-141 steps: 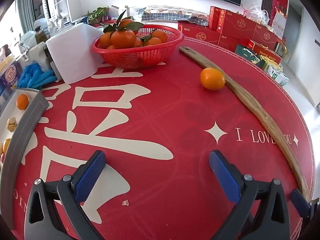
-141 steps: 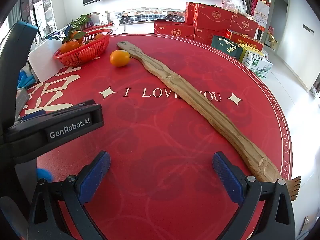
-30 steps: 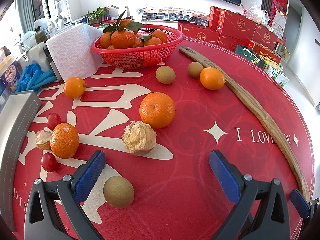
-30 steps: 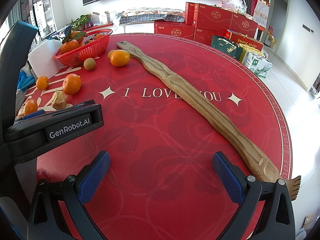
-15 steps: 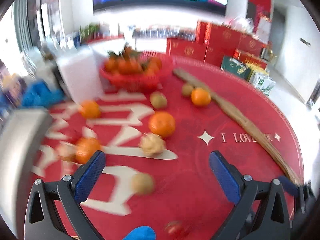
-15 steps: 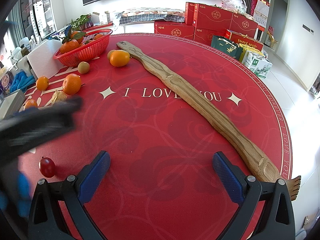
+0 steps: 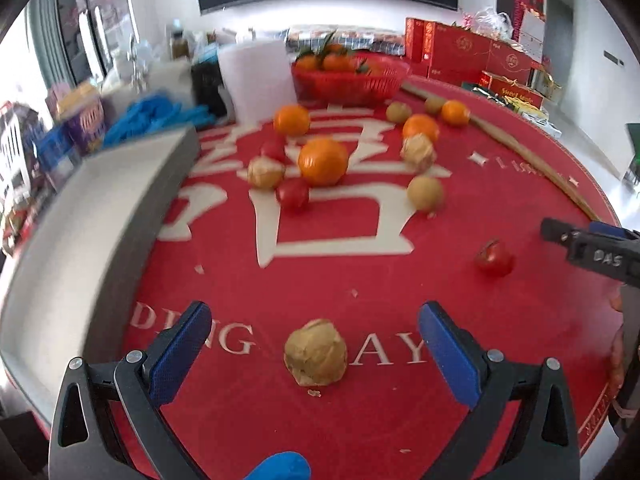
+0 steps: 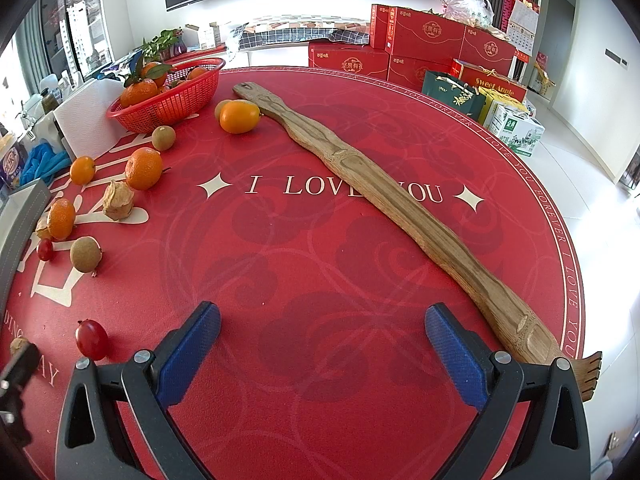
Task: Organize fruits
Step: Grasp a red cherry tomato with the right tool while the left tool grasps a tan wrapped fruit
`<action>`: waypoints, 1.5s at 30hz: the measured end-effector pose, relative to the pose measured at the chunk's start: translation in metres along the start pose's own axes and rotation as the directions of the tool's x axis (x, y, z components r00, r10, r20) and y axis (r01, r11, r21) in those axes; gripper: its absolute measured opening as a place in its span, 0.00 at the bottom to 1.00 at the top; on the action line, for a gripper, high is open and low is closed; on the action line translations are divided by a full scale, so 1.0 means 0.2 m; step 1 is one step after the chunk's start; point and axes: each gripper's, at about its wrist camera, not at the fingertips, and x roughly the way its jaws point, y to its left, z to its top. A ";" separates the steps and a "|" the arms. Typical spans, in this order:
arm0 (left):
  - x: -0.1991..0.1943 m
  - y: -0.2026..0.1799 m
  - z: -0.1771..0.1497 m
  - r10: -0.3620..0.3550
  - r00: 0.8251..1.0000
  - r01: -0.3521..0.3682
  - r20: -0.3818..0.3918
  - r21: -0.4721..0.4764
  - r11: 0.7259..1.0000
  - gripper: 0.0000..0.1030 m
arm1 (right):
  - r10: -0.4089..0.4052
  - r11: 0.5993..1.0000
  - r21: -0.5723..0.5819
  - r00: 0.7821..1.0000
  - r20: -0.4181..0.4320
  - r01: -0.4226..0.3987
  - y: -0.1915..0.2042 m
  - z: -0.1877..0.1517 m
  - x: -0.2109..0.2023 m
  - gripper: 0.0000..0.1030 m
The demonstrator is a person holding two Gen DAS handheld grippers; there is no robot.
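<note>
My left gripper [image 7: 315,350] is open over the near edge of the red table, with a papery husk fruit [image 7: 315,353] lying between its fingers, untouched. Beyond it lie several loose fruits: an orange [image 7: 323,161], cherry tomatoes [image 7: 293,195], a brown longan [image 7: 425,193] and a lone tomato [image 7: 494,258]. A grey tray [image 7: 76,216] sits at the left. My right gripper [image 8: 322,346] is open and empty over bare table. The lone tomato [image 8: 91,339] lies left of it.
A red basket [image 8: 168,98] of oranges stands at the far side, with a white paper roll [image 7: 258,76] beside it. A long wooden back scratcher [image 8: 400,212] lies diagonally across the table. Red gift boxes [image 8: 420,46] stand beyond the table edge.
Fruits appeared scattered on the table since the earliest frames. My left gripper has swung back and left toward the table's near edge, now over a husk fruit. My right gripper has not moved.
</note>
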 end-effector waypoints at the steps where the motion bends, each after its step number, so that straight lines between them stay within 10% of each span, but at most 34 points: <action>1: 0.01 0.02 0.00 -0.026 1.000 0.026 -0.002 -0.018 0.999 1.00 | 0.000 1.000 0.000 1.000 0.000 0.000 0.00 0.00 0.00 1.00; 8: 0.04 0.04 0.01 -0.035 0.999 0.034 -0.022 -0.038 0.999 1.00 | 0.218 0.974 -0.071 0.976 0.005 -0.217 0.12 -0.06 -0.10 0.99; 13: 0.01 0.05 -0.01 -0.040 0.998 0.039 -0.039 -0.041 0.998 0.98 | 0.219 0.955 -0.211 0.975 0.032 -0.208 0.33 -0.09 -0.14 0.99; 21: -0.08 0.06 -0.05 -0.045 0.999 0.046 0.009 -0.034 0.998 0.50 | 0.297 0.922 -0.253 0.955 -0.026 -0.294 0.48 -0.08 -0.12 0.99; 24: -0.09 0.06 -0.05 -0.052 0.999 0.052 0.009 -0.032 0.998 0.26 | 0.239 0.925 -0.297 0.971 -0.026 -0.236 0.53 -0.12 -0.11 0.80; 28: -0.09 0.10 -0.04 -0.097 0.995 0.097 -0.003 -0.061 0.993 0.26 | 0.231 0.931 -0.290 0.973 -0.008 -0.223 0.52 -0.14 -0.16 0.21; 45: -0.35 0.42 0.08 -0.035 0.992 0.049 0.124 -0.108 0.993 0.26 | 0.419 0.888 -0.174 0.905 -0.076 -0.426 0.60 0.07 -0.23 0.22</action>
